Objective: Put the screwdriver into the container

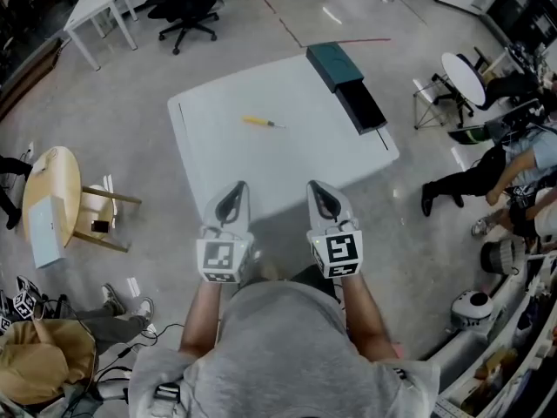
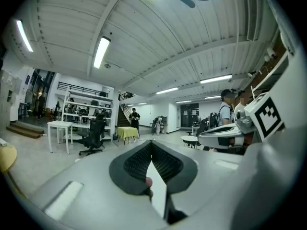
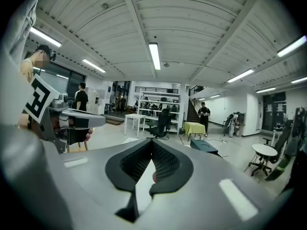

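A yellow-handled screwdriver lies on the white table, toward its far middle. The dark teal container sits at the table's far right corner, with a black drawer pulled out toward me; it also shows in the right gripper view as a teal box. My left gripper and right gripper hover side by side over the near table edge, well short of the screwdriver. Both are shut with nothing between the jaws: left gripper, right gripper.
A black office chair and white desks stand beyond the table. A round wooden table is at the left, a round white table at the right. People sit at the right edge.
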Tool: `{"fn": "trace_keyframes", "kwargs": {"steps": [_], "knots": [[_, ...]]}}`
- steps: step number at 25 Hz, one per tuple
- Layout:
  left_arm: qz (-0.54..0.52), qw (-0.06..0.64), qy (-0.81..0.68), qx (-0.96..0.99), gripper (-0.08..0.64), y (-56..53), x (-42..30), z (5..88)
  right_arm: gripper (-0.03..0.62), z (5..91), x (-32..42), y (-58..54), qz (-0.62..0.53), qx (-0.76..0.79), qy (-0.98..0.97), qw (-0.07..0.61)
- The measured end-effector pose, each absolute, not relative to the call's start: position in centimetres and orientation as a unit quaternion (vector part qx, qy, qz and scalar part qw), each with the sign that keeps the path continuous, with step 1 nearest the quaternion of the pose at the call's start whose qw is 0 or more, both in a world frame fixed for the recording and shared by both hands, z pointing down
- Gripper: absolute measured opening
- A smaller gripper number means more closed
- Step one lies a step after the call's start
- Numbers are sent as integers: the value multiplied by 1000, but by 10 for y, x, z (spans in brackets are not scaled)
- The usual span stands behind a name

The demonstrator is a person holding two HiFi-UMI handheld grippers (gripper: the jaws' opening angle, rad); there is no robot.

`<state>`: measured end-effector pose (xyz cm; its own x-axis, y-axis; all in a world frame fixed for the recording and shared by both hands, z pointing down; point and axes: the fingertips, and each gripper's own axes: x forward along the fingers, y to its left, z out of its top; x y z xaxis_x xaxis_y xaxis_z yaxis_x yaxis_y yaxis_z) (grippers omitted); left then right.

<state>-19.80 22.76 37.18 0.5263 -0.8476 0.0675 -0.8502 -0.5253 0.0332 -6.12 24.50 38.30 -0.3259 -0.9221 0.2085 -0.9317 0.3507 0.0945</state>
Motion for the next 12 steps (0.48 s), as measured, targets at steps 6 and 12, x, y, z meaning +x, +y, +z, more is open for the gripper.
{"fn": "trace_keyframes", "kwargs": {"steps": [6,12], "knots": [[18,30,-486,873,12,221,-202,371,3,383,-69,237,19,565,-817,115],[18,29,-497,867,12,209,-198,370,3,384,-68,222,19,552,-825,118]]}}
